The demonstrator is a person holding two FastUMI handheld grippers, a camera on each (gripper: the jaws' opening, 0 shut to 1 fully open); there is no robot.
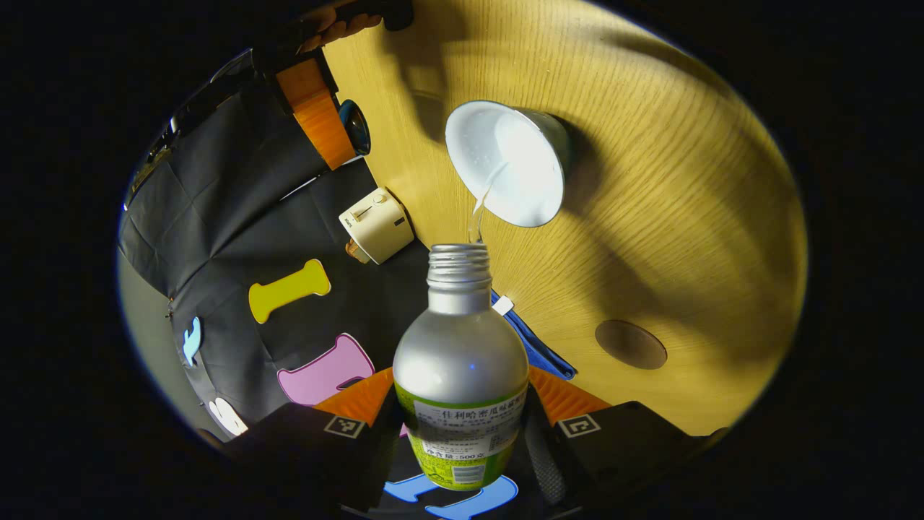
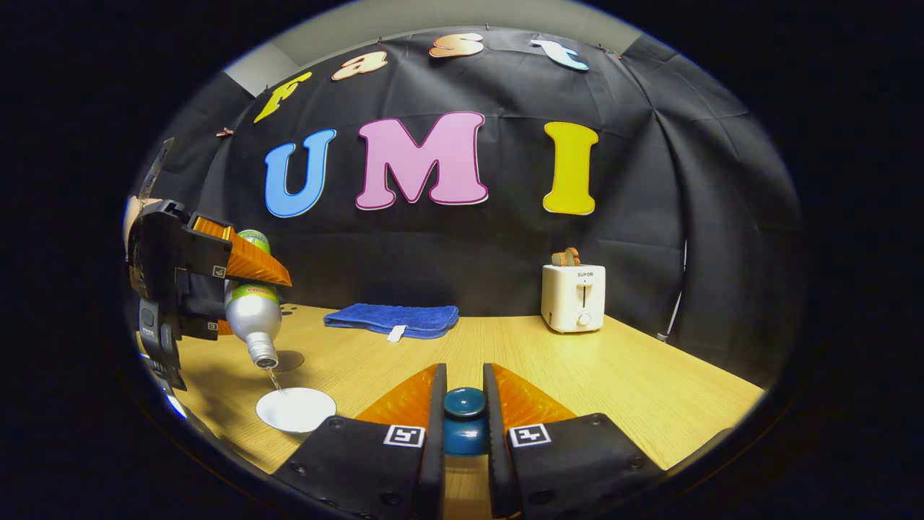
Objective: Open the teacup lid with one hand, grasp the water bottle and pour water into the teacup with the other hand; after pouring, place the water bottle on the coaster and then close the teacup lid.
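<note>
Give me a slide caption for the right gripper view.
Right tool holds the teacup lid aloft while the left tool tips the water bottle, pouring into the teacup.

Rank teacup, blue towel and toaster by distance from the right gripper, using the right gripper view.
From the right gripper, which holds the lid:
1. Teacup, near left, water streaming in.
2. Blue towel, mid-table, slightly left.
3. Toaster, back right by the wall, about level with the towel, so that pair is close.

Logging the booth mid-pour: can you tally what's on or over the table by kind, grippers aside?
Water bottle: 1
Teacup: 1
Teacup lid: 1
Coaster: 1
Blue towel: 1
Toaster: 1
Total: 6
</note>
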